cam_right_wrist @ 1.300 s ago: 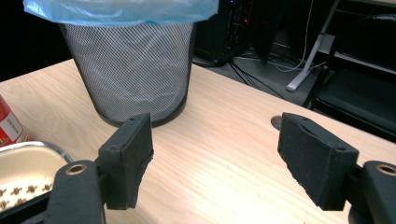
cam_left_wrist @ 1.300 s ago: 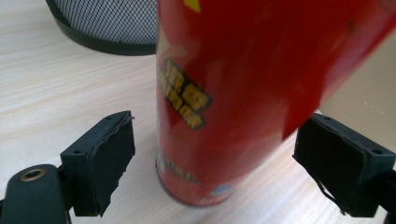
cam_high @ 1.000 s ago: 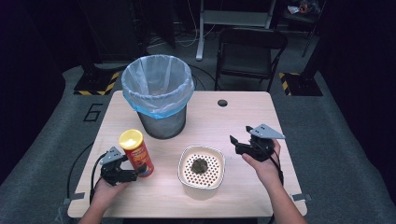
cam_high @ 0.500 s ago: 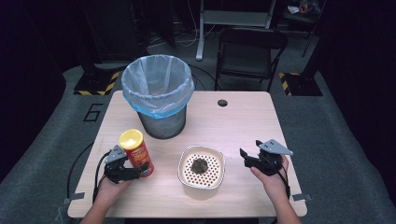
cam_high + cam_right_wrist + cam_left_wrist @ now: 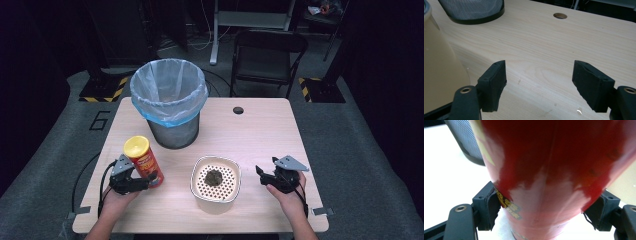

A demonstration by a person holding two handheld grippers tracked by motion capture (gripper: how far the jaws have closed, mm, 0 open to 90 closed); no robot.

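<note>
Can gripped near the table's left front corner, nothing moved yet.
Left gripper (image 5: 146,183) clamps the red can (image 5: 143,161); right gripper (image 5: 264,176) gapes empty beside the bowl (image 5: 216,179); bin (image 5: 170,102) waits.

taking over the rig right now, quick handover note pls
Left gripper: shut on the red can, low on its body; can upright near the table's left front.
Right gripper: open, holding nothing, low by the strainer bowl, apart from it.
Bowl has a dark clump in it. Lined bin stands behind.
Done: can grasped. Left: likely moving the can; bowl untouched.
</note>
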